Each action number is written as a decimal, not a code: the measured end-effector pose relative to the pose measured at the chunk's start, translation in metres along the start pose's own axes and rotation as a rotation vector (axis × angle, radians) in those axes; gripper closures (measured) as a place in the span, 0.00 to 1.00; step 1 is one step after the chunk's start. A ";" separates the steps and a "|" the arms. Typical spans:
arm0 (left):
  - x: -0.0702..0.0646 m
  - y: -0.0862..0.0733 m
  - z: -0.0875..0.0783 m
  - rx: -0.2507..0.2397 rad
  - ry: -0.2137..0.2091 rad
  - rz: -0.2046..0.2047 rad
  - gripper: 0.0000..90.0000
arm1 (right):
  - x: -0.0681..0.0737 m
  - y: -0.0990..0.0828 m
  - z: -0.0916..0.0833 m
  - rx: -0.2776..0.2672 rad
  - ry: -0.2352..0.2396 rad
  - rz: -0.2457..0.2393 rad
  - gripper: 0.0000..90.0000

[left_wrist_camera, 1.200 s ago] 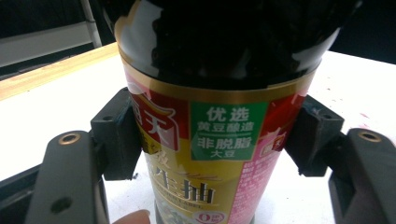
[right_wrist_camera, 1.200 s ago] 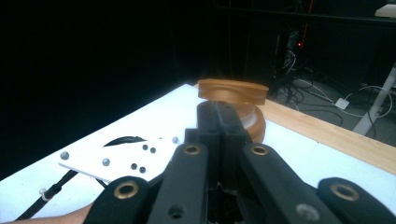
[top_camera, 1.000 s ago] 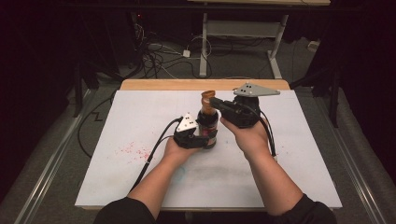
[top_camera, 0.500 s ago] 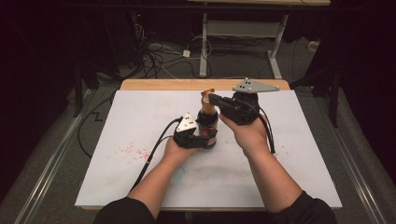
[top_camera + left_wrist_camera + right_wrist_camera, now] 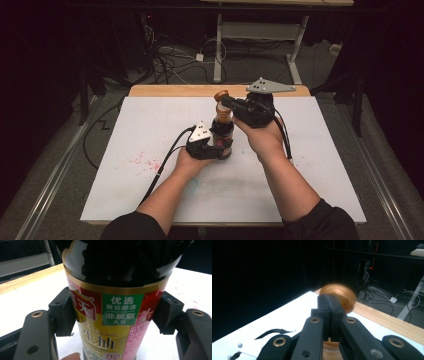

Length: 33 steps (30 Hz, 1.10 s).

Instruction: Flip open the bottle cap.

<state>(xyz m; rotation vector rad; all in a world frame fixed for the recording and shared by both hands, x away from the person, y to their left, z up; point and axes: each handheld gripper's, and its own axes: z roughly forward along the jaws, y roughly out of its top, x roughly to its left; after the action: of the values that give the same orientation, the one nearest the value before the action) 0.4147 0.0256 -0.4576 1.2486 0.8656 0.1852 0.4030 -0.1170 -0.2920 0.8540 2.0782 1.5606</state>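
Note:
A dark sauce bottle with a red and gold label stands upright on the white table top. My left gripper is shut on its lower body, and its pads press both sides of the label. The bottle's orange-brown cap is at the top. My right gripper comes in level from the right with its jaws shut together, tips against the cap. In the right gripper view the closed tips lie over the blurred cap, and I see nothing between them.
Red specks stain the sheet left of the bottle. A wooden strip runs along the table's far edge. Beyond it are floor cables and a white desk frame. The left gripper's cable trails toward the near edge.
The right gripper has risen slightly and its tips have shifted left onto the cap, which now sits a little higher. The left gripper and the bottle have stayed put.

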 end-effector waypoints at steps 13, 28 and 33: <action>0.000 0.000 0.000 0.001 0.000 0.005 0.32 | -0.006 0.006 0.007 0.013 -0.007 -0.002 1.00; 0.001 0.000 0.000 0.002 0.001 0.001 0.32 | -0.010 -0.007 -0.018 -0.007 -0.013 -0.036 1.00; 0.001 0.000 0.000 0.003 0.002 0.001 0.32 | -0.015 -0.019 -0.022 0.002 -0.018 -0.035 1.00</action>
<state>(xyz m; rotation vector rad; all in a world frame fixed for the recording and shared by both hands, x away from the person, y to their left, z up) 0.4152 0.0263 -0.4576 1.2522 0.8669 0.1862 0.3949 -0.1463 -0.3044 0.8253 2.0714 1.5278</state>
